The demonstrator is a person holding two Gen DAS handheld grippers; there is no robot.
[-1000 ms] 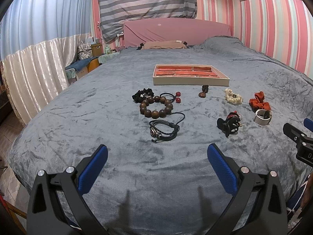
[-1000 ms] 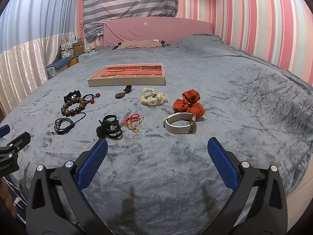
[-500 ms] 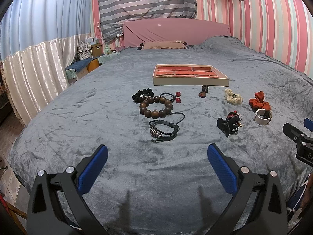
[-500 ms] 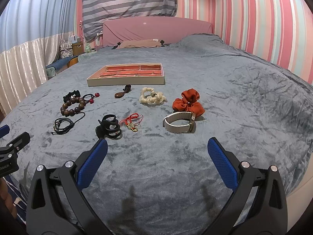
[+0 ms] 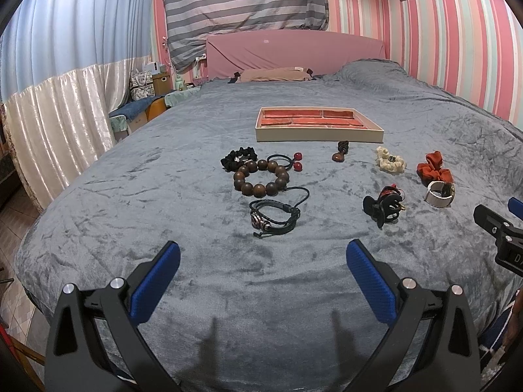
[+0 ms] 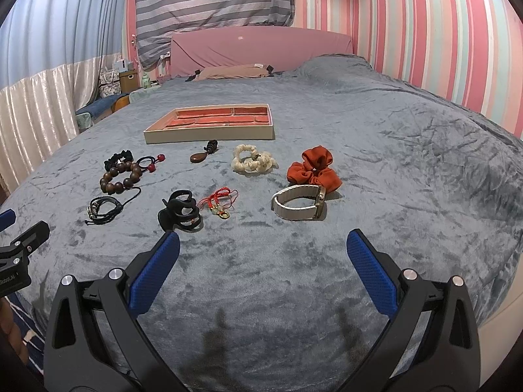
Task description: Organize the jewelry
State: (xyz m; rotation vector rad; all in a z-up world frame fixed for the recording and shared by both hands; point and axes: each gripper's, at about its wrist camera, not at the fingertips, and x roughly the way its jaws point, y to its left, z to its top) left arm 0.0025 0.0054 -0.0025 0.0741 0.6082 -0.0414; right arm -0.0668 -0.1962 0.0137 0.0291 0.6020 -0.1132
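Observation:
A cream jewelry tray (image 5: pixel 318 135) (image 6: pixel 209 135) with red compartments lies mid-bed. In front of it are a wooden bead bracelet (image 5: pixel 261 179) (image 6: pixel 120 178), a black leather bracelet (image 5: pixel 274 219) (image 6: pixel 104 209), a black scrunchie (image 5: pixel 237 158), a red-ball hair tie (image 5: pixel 289 160), a brown pendant (image 6: pixel 200 155), a cream scrunchie (image 6: pixel 253 163), an orange scrunchie (image 6: pixel 313 170), a white watch (image 6: pixel 299 207), a black claw clip (image 6: pixel 179 212) and a red charm cord (image 6: pixel 219 201). My left gripper (image 5: pixel 263 277) and right gripper (image 6: pixel 263 268) hover open near the bed's front edge, empty.
Everything lies on a grey velvet bedspread (image 5: pixel 196 137). A pink headboard (image 5: pixel 294 50) and a pillow (image 5: pixel 273 74) are at the far end. Curtains and cluttered boxes (image 5: pixel 147 80) stand to the left, striped walls to the right.
The right gripper has moved slightly forward toward the items. The left gripper has barely shifted.

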